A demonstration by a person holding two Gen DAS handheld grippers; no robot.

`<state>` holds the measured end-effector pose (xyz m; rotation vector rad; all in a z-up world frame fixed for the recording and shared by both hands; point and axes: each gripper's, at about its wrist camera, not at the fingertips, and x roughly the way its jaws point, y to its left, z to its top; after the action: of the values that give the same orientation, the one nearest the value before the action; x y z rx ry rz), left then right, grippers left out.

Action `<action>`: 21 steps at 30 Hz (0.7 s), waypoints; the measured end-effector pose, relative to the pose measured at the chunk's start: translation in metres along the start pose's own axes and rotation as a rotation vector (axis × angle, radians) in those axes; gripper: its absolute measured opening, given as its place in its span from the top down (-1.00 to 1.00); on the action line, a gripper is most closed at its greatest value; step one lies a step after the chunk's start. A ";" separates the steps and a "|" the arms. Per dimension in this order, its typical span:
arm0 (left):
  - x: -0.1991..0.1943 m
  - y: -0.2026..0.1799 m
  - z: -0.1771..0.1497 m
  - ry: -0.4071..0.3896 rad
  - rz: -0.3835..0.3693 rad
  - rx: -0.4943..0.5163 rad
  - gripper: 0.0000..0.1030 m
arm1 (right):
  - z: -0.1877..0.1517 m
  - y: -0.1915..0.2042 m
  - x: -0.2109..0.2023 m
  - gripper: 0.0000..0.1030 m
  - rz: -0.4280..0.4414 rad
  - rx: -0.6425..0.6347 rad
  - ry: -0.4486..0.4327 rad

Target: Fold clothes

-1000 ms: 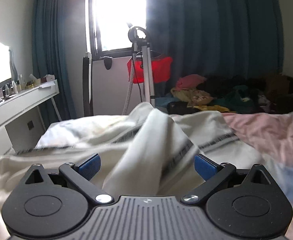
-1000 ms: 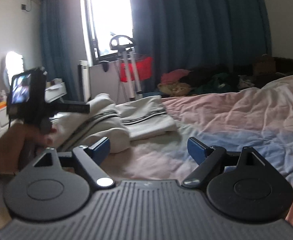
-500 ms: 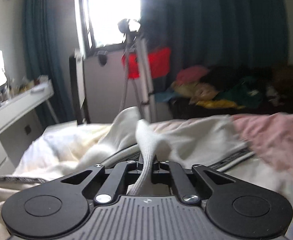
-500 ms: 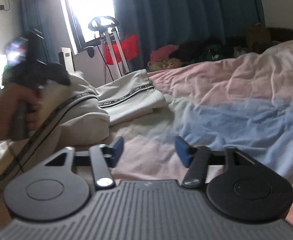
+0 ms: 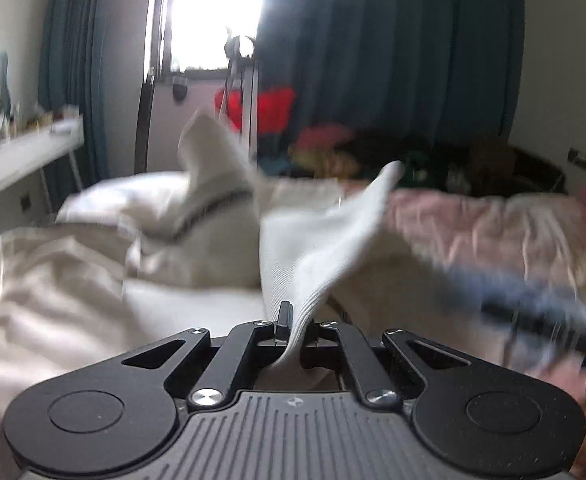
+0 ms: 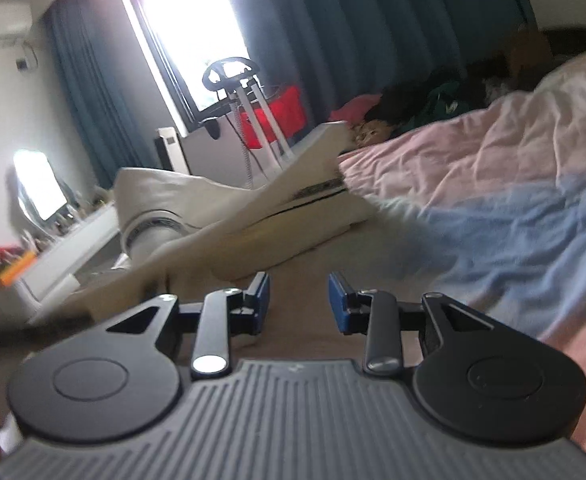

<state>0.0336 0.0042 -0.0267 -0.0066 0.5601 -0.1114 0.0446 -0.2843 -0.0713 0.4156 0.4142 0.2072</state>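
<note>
A cream garment with dark stripe trim [image 5: 213,216] lies bunched on the bed. My left gripper [image 5: 297,332] is shut on a ribbed white edge of it [image 5: 317,264] and holds that part lifted off the bed. In the right wrist view the same garment [image 6: 277,208] is stretched up from the bed at centre left. My right gripper [image 6: 299,300] is open and empty, low over the sheet just to the right of the garment, blue pads [image 6: 339,300] apart.
The bed has a pink and blue sheet [image 6: 513,200]. A heap of mixed clothes [image 5: 373,152] lies at the far side under dark curtains. A garment steamer stand [image 6: 253,112] and red bag stand by the window. A white dressing table [image 5: 21,156] is at the left.
My left gripper closed on the cream garment and lifted its edge up and to the right. My right gripper dropped lower toward the bed and narrowed its opening.
</note>
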 end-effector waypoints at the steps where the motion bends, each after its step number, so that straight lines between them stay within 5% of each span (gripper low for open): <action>1: 0.000 0.002 -0.008 0.013 0.014 -0.002 0.93 | -0.001 -0.001 -0.002 0.30 0.005 0.027 0.011; 5: 0.003 0.017 -0.012 0.065 -0.024 -0.085 0.76 | -0.008 -0.008 -0.003 0.30 0.025 0.131 0.058; 10: -0.009 0.028 -0.008 0.048 -0.031 -0.137 -0.06 | -0.013 -0.025 0.000 0.27 0.015 0.238 0.104; 13: -0.022 0.030 -0.010 0.029 -0.032 -0.151 -0.25 | -0.008 -0.038 0.014 0.26 0.026 0.337 0.131; 17: -0.031 0.030 -0.011 -0.005 -0.011 -0.148 -0.48 | 0.007 -0.050 0.052 -0.14 0.014 0.403 0.155; 21: -0.030 0.037 -0.008 -0.043 0.001 -0.154 -0.58 | 0.022 -0.063 0.099 -0.28 0.015 0.475 0.165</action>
<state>0.0077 0.0445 -0.0184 -0.1576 0.5245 -0.0665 0.1502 -0.3208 -0.1146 0.8719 0.6252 0.1567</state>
